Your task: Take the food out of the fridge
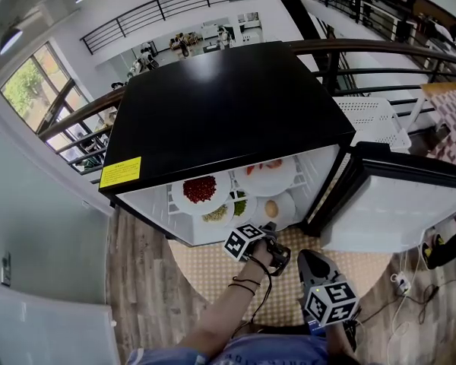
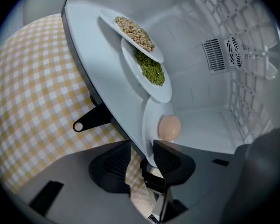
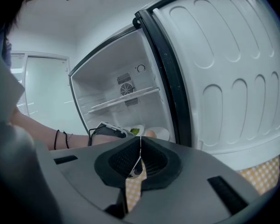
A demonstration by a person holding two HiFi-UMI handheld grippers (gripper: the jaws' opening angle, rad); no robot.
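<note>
The black fridge (image 1: 220,105) stands open, its door (image 1: 395,204) swung to the right. On the lower shelf a brown egg (image 2: 169,127) lies on a white plate (image 2: 150,118). My left gripper (image 2: 142,161) is open with that plate's near rim between its jaws, close to the right pad and apart from the left one. In the head view this left gripper (image 1: 270,228) reaches in at the egg (image 1: 271,207). My right gripper (image 3: 140,148) is shut and empty, held back outside the fridge, low in the head view (image 1: 308,261).
Beside the egg plate stand a plate of green peas (image 2: 151,71) and one of beige grains (image 2: 135,31). A plate of red food (image 1: 200,189) sits on the shelf above. A checked mat (image 1: 213,268) lies under the fridge. Cables (image 1: 406,280) trail on the floor at the right.
</note>
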